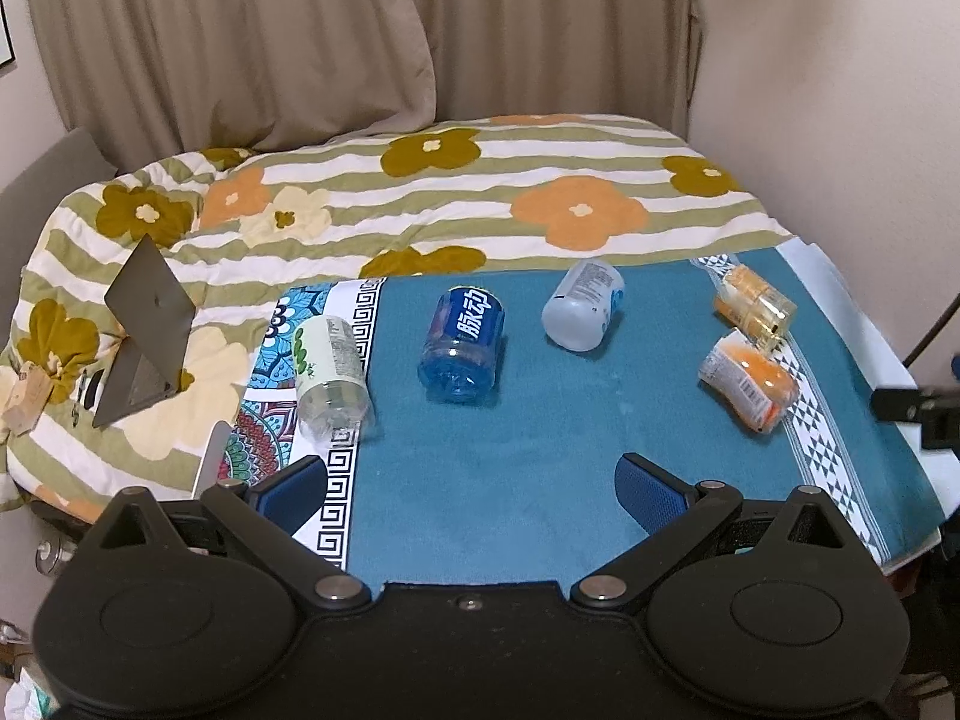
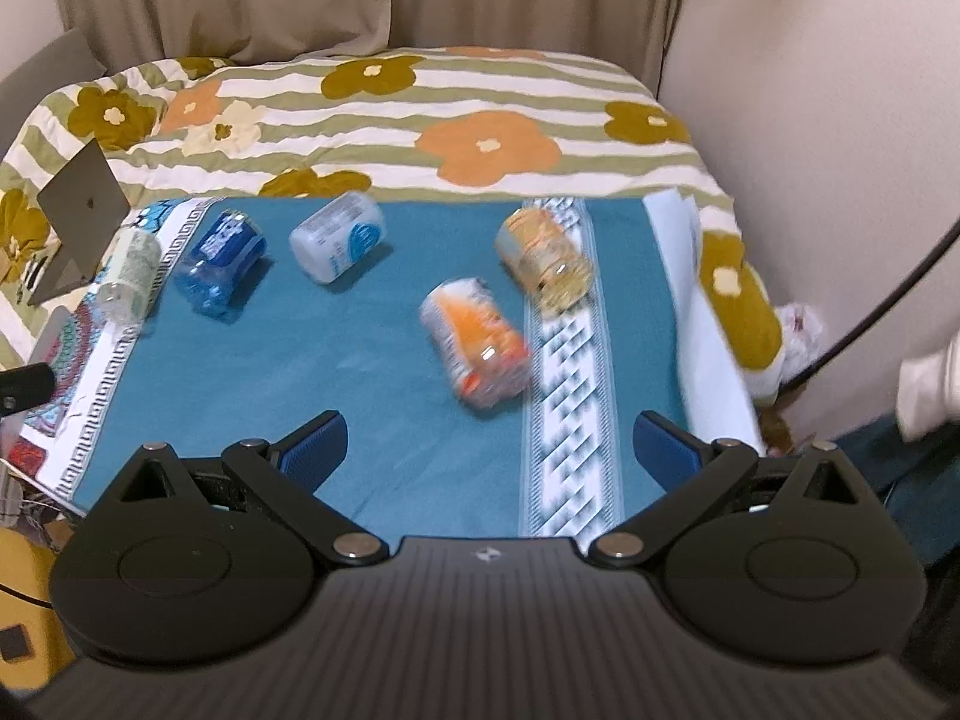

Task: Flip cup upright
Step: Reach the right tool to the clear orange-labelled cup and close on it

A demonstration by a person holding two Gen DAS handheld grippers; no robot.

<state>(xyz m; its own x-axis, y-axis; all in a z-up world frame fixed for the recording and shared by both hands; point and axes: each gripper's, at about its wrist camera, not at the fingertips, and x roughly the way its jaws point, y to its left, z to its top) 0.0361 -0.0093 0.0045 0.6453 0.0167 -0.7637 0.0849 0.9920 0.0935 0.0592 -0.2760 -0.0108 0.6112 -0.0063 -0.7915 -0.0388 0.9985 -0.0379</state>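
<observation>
Several plastic cups lie on their sides on a teal cloth (image 1: 510, 450). From left: a green-labelled clear cup (image 1: 330, 375) (image 2: 129, 279), a blue cup (image 1: 462, 339) (image 2: 219, 264), a white cup (image 1: 582, 303) (image 2: 339, 237), an orange cup (image 1: 747, 381) (image 2: 477, 351) and a yellow-orange cup (image 1: 753, 306) (image 2: 543, 258). My left gripper (image 1: 471, 489) is open and empty, hovering near the cloth's front, short of the blue cup. My right gripper (image 2: 489, 447) is open and empty, just short of the orange cup.
The cloth (image 2: 336, 396) covers a table against a bed with a flowered striped quilt (image 1: 420, 204). A grey laptop (image 1: 150, 330) stands open on the quilt at left. Curtains (image 1: 240, 36) hang behind. A wall (image 1: 840, 120) is at right, with a black cable (image 2: 900, 288).
</observation>
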